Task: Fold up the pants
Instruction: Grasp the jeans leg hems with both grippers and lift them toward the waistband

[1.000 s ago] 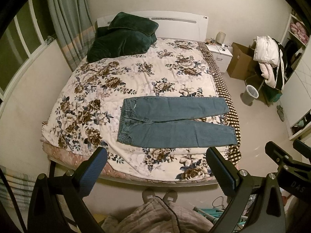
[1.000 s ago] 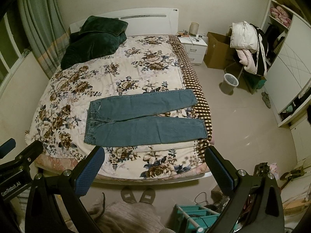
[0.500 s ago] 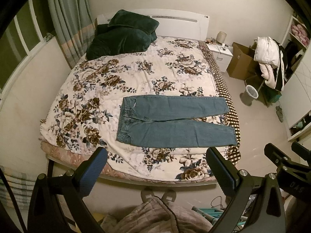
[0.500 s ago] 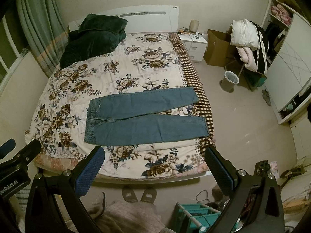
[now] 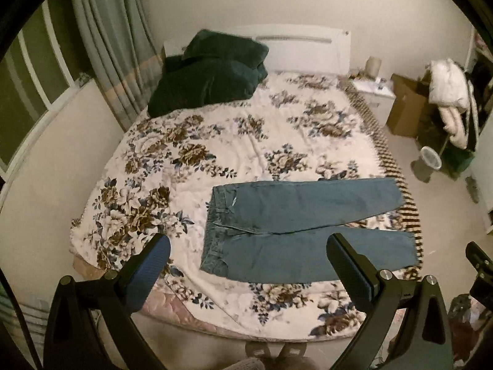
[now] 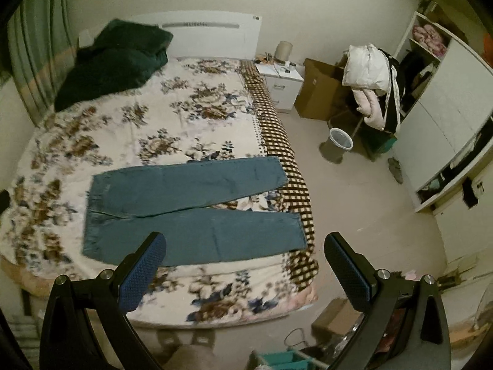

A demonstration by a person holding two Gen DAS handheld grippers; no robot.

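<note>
Both spread wide, holding nothing: left tool [image 5: 248, 257], right tool [image 6: 245, 251], above the bed's [image 6: 215, 305] near edge. Best to lower onto the nearer leg's outer seam and pinch thin. Beyond, pants [image 6: 185, 212] flat on the bedspread, waistband left, hems right, long axis crosswise.
</note>
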